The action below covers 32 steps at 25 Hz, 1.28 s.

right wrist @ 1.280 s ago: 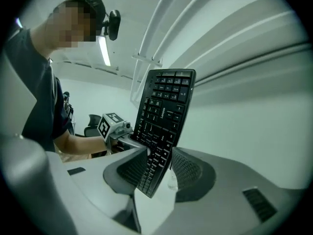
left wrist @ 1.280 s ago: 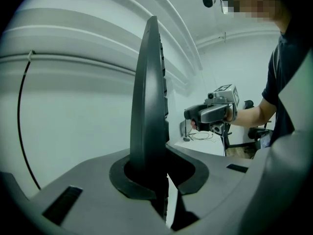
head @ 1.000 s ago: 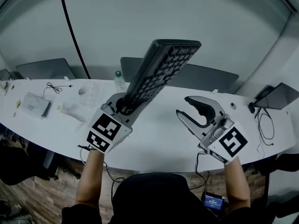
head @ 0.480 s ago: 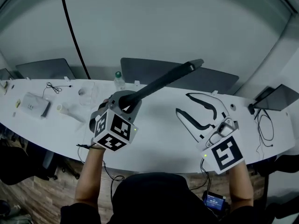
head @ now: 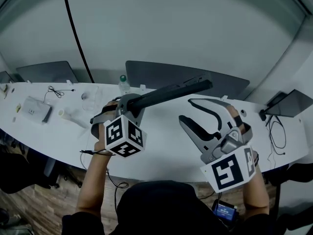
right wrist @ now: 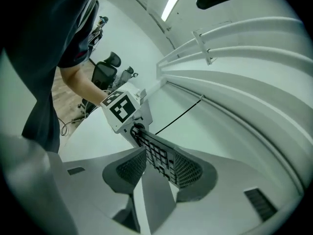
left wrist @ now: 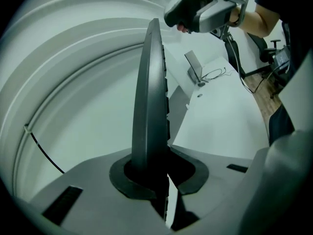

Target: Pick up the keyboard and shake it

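The black flat keyboard (head: 171, 91) is held in the air above the white curved bench (head: 161, 151), seen edge-on, with its free end pointing toward two o'clock. The left gripper (head: 128, 106) is clamped on the keyboard's near end. The right gripper (head: 186, 110), at five o'clock of the keyboard, has its jaws spread wide and presses on nothing. A green-capped clear bottle (head: 123, 81) stands at twelve o'clock of the left gripper.

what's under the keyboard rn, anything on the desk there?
The keyboard is off the desk, clamped at one end in the left gripper. Below it only bare white desk shows. The strip its edge covers in the head view cannot be checked.
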Available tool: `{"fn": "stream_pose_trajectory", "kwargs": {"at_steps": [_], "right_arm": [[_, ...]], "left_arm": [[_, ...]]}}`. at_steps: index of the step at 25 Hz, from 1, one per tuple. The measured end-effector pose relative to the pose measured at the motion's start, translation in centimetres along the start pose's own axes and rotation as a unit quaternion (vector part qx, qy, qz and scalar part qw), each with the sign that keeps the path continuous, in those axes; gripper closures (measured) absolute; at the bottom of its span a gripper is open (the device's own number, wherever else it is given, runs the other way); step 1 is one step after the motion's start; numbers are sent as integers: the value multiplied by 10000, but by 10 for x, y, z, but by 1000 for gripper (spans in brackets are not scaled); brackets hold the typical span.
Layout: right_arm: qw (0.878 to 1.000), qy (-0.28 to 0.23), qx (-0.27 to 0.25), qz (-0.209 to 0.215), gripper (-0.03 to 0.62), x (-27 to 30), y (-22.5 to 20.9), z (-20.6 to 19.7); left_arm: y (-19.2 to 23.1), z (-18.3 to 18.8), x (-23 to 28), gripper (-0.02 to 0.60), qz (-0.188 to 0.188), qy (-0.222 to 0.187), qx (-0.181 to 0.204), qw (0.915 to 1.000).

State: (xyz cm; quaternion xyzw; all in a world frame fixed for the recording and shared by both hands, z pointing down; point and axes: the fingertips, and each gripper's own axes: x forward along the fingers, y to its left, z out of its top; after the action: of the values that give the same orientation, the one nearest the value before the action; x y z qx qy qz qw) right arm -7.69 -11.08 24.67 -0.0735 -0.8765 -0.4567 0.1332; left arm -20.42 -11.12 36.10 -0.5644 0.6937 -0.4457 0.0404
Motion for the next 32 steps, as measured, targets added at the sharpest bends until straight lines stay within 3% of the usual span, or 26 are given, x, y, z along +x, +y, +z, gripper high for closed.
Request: {"fn": "stream_pose_trajectory", "kwargs": {"at_steps": [9, 16, 24, 32], "right_arm": [[9928, 399, -1126, -15, 431, 11, 8, 7], [9805, 862, -1744, 263, 431, 32, 25, -3], [9674, 1401, -2016, 615, 431, 58, 40, -32], [9579, 1741, -2199, 610, 431, 76, 39, -50]], "left_arm": [[0, -6, 2, 497, 351, 540, 885, 9940], [-4, -4, 3, 497, 395, 675, 1204, 9896], [-12, 4, 6, 497, 417, 747, 1544, 9843], [-16, 5, 9, 497, 432, 869, 1774, 9793]]}}
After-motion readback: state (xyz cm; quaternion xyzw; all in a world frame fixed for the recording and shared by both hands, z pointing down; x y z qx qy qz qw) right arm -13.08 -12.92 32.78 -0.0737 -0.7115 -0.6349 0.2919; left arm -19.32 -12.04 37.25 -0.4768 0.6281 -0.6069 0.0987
